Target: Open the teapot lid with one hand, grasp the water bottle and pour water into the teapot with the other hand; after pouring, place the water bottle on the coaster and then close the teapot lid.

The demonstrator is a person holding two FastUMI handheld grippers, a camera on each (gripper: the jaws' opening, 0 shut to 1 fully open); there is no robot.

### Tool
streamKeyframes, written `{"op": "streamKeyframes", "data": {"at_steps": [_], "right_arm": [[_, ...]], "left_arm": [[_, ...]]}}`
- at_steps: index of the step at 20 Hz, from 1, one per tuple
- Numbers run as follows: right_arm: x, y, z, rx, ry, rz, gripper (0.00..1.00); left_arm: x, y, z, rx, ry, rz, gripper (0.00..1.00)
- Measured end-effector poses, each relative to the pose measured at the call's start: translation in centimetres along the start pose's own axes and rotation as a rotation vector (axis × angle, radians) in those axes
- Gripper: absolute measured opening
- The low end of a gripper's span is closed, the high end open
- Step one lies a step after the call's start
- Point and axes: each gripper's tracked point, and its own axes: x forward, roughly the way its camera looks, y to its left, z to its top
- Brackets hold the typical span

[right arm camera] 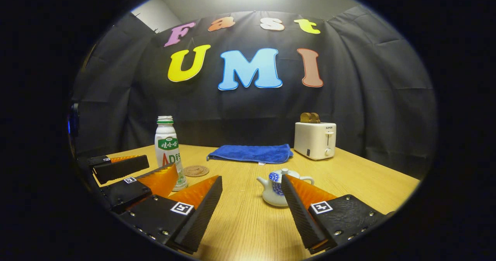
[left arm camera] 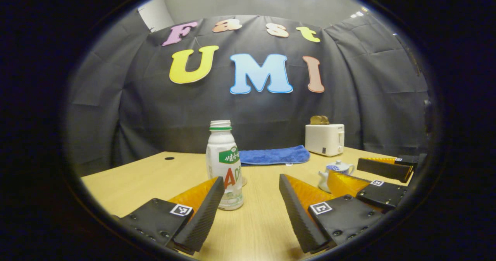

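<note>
1. The left gripper (left arm camera: 251, 199) has its fingers spread wide and holds nothing; the right gripper (right arm camera: 252, 199) is likewise spread and empty. Both hover low over the table (right arm camera: 248, 230), so the step in hand looks like the first reach.
2. The water bottle (left arm camera: 224, 164) stands upright just ahead of the left gripper, by its left finger and not yet between the two. To grasp it well, that gripper should shift left, centre the bottle's body between the fingers, and close low on the waist rather than at the narrow neck.
3. The teapot (right arm camera: 276, 189), lid still on, sits just ahead of the right gripper, partly behind its right finger. The lid knob (right arm camera: 285, 171) is small, so the fingers should come from above and narrow before pinching.
4. The coaster (right arm camera: 195, 171) lies just beside the bottle, on the teapot's side.
5. Open tabletop lies between bottle and teapot, giving room to tilt and pour; the two grippers sit close, so they may crowd each other there.
6. Farther back lie the blue cloth (right arm camera: 250, 153) and the toaster (right arm camera: 314, 140), well apart from the work. The table's right edge is near the teapot's side.
</note>
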Motion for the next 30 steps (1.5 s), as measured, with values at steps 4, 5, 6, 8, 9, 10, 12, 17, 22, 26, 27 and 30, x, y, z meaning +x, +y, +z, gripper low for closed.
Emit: {"op": "streamKeyframes", "data": {"at_steps": [4, 5, 6, 8, 9, 10, 12, 17, 22, 26, 27, 30], "right_arm": [[0.9, -1.1, 1.8, 0.029, 0.013, -0.017, 0.94], [1.3, -1.7, 2.6, 0.025, 0.008, -0.028, 0.94], [1.7, -2.2, 3.2, 0.019, 0.006, -0.038, 0.94], [2.6, -3.3, 3.6, 0.012, 0.009, -0.064, 0.85], [3.0, -3.8, 3.8, 0.009, 0.012, -0.074, 0.83], [3.4, -4.3, 3.6, 0.003, 0.019, -0.086, 0.83], [4.6, -5.0, 3.5, -0.005, 0.033, -0.095, 0.80], [6.8, -6.0, 1.2, -0.033, 0.121, -0.104, 0.55], [7.8, -5.9, -0.3, -0.055, 0.173, -0.090, 0.55], [8.5, -5.8, -1.2, -0.047, 0.198, -0.077, 0.55], [8.6, -5.7, -0.9, -0.049, 0.189, -0.075, 0.55], [8.0, -6.0, -0.4, -0.066, 0.173, -0.092, 0.55]], "left_arm": [[0.9, 0.9, 1.2, 0.019, 0.027, 0.012, 0.99], [1.1, 1.2, 2.0, 0.014, 0.024, 0.020, 0.99], [1.3, 1.7, 2.9, 0.007, 0.023, 0.028, 0.99], [1.6, 2.7, 4.2, -0.005, 0.023, 0.045, 0.98], [1.7, 3.2, 4.6, -0.011, 0.019, 0.055, 0.96], [1.8, 3.6, 5.0, -0.016, 0.015, 0.057, 0.94], [1.8, 3.8, 4.6, -0.021, 0.020, 0.055, 0.94], [1.7, 4.8, 4.3, -0.010, 0.030, 0.066, 0.94], [2.2, 4.6, 3.4, -0.035, 0.046, 0.049, 1.00], [2.2, 4.7, 3.3, -0.032, 0.044, 0.050, 1.00], [2.1, 4.7, 3.4, -0.033, 0.042, 0.051, 1.00], [2.2, 4.6, 3.3, -0.037, 0.040, 0.046, 1.00]]}}
